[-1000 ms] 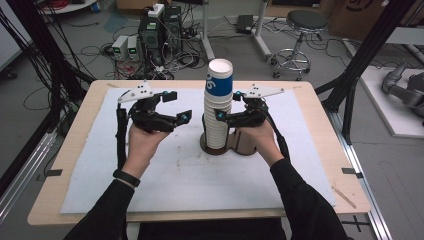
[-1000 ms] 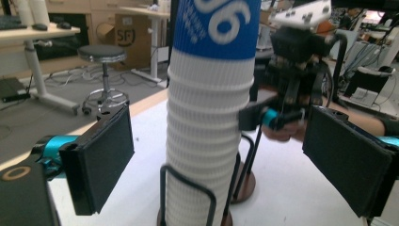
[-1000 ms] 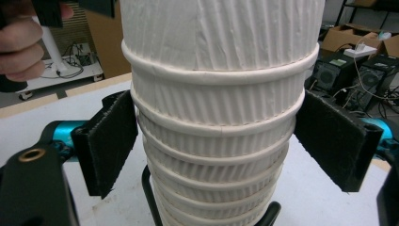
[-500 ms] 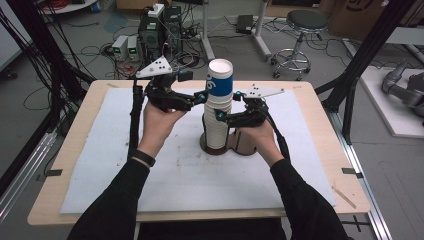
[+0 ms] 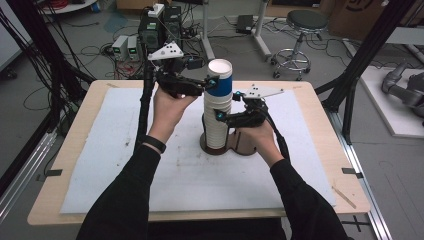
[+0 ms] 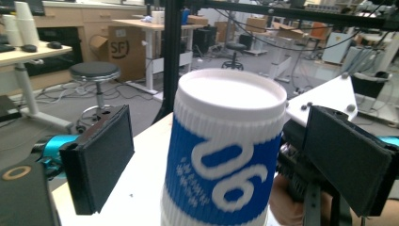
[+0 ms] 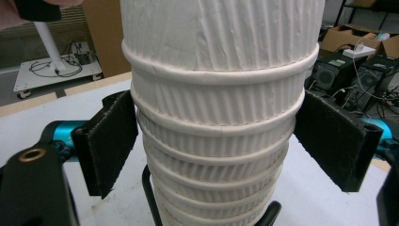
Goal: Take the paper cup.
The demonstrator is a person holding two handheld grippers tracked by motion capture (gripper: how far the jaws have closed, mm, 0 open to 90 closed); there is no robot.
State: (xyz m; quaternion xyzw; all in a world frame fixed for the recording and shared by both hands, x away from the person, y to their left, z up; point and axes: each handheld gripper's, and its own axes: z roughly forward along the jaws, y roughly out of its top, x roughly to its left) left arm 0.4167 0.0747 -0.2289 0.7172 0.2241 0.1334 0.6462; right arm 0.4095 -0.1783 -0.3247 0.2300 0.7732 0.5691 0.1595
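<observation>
Now a tall stack of white ribbed paper cups (image 5: 217,120) stands upright on a dark wooden holder (image 5: 240,146) near the middle of the table (image 5: 70,210), a little toward its far edge, on the white mat (image 5: 100,165) that covers most of the tabletop. The top cup (image 5: 219,77), white-rimmed with a blue band, crowns the stack; in the left gripper view the band reads as large white numerals on blue (image 6: 221,174). The left gripper (image 5: 206,82) is raised to the level of that top cup and reaches in from the stack's left side. Its jaws stand fairly wide, one on each side of the blue-banded cup, and the left gripper view shows a clear gap between each black pad and the cup wall, so nothing is gripped. The right gripper (image 5: 220,117) comes in low from the right, at about the middle of the stack. In the right gripper view its two pads (image 7: 113,141) flank the ribbed white cups (image 7: 216,127), very near the walls on both sides; whether they actually press on the cups I cannot tell. The right hand (image 5: 252,137) rests just beside the holder, close to the mat.
</observation>
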